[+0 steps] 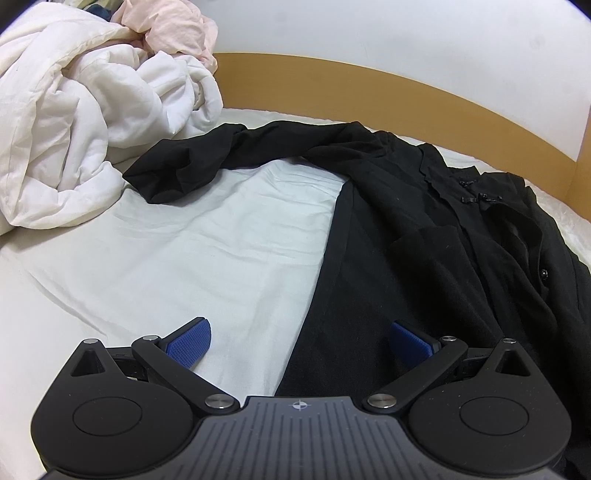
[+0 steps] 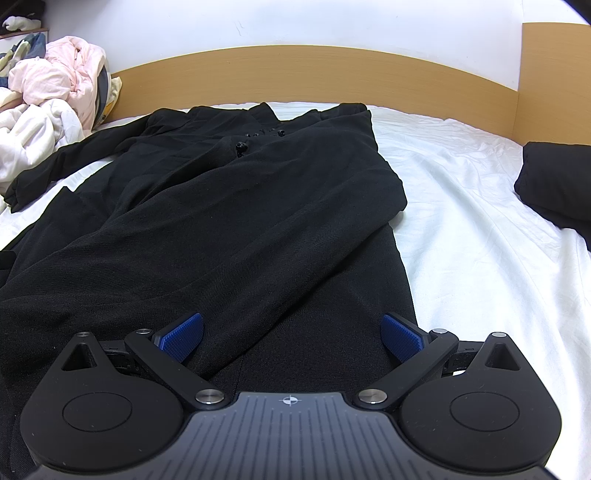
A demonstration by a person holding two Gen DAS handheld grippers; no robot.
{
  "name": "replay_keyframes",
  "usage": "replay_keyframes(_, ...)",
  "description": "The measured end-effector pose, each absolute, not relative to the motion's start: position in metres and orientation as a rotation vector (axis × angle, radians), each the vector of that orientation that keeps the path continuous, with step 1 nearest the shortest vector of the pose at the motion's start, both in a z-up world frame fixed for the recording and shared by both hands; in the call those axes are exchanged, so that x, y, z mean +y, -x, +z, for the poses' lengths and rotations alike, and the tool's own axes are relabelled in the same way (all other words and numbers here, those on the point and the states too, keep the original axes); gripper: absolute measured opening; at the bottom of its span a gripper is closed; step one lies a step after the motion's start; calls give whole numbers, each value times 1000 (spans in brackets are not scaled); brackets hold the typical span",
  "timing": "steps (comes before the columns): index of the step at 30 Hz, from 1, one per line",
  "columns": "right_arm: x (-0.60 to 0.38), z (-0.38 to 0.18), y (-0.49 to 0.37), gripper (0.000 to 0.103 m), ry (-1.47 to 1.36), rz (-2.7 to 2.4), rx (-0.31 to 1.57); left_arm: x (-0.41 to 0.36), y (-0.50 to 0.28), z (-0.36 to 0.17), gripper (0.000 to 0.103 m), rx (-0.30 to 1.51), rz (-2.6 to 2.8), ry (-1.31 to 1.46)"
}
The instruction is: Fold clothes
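At the far left of the left wrist view, a heap of crumpled white bedding is seen, and a bundle of pale pink cloth is piled on top of it against the wall. Both rest on the bed, which is covered by a white wrinkled sheet. A light brown wooden headboard is seen along the far side of the bed.

A long black garment with small knotted buttons at the collar is spread flat on the sheet. Its long axis runs from near to far: the hem is at the near side, under both tools, and the collar points toward the headboard. One black sleeve is stretched out to the left, and its end is just beside the white bedding.

The left gripper is held wide open above the left edge of the garment, with its left blue pad over the sheet; nothing is gripped.

In the right wrist view, the right gripper is also spread wide, over the near part of the garment, and nothing is held between its fingers. At the far right, a folded black cloth lies on the sheet, well apart from the garment.
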State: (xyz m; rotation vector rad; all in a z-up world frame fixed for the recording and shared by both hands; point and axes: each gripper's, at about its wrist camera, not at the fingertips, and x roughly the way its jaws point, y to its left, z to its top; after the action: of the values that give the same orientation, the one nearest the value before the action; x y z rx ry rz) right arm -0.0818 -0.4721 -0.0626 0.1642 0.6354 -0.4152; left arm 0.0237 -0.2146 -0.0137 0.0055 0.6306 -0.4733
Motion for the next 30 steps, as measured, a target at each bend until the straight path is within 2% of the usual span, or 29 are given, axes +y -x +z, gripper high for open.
replay_keyframes(30,-473,-63,82,103,-163,-415,634,-217,-23,-14,102,631,-459,-24)
